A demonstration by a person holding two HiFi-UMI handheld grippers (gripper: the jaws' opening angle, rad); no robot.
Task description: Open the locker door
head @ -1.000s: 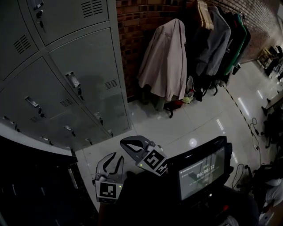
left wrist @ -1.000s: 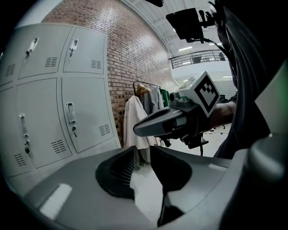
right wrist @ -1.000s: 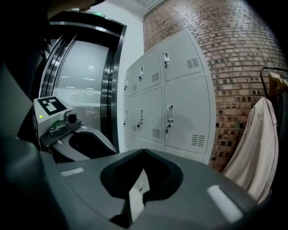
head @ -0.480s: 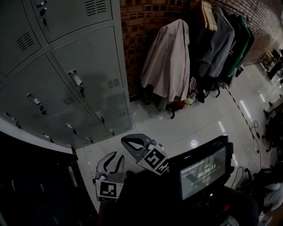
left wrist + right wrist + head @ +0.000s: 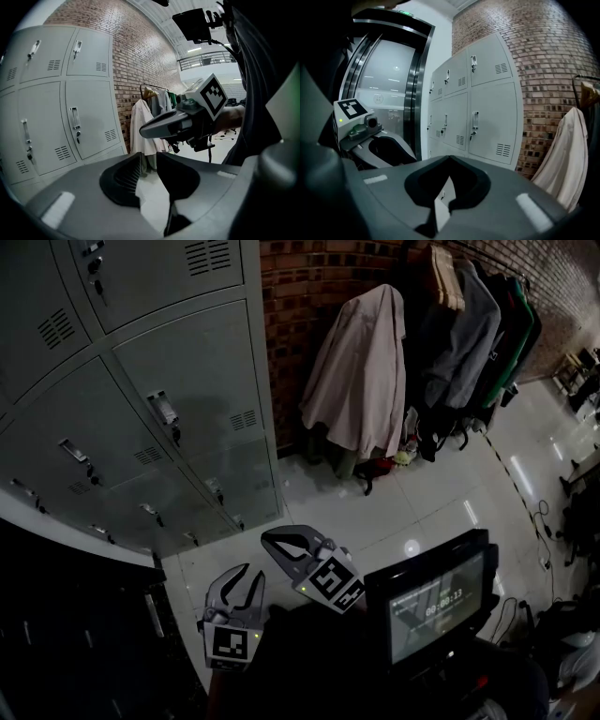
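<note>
A bank of grey lockers (image 5: pixel 178 381) fills the upper left of the head view, and every door in sight is closed. One door has a small handle (image 5: pixel 161 407) with a keyhole under it. My two grippers hang low in front of me, well short of the lockers. The left gripper (image 5: pixel 247 576) has its jaws a little apart, with nothing between them. The right gripper (image 5: pixel 274 542) is shut and empty, its tips pointing towards the lockers. The same door and handle (image 5: pixel 475 120) appear in the right gripper view beyond the closed tips (image 5: pixel 450 158). In the left gripper view, a coat shows through the gap between the jaws (image 5: pixel 148 155).
A brick wall (image 5: pixel 291 296) adjoins the lockers on the right. Coats (image 5: pixel 361 381) hang on a rack over bags on the glossy floor (image 5: pixel 412 512). A lit screen (image 5: pixel 436 606) sits at the lower right. A dark glass-fronted structure (image 5: pixel 75 634) stands at the lower left.
The head view has drifted slightly, so the lockers and coats sit a little further right in the frame. Both grippers stay where they were, jaws unchanged.
</note>
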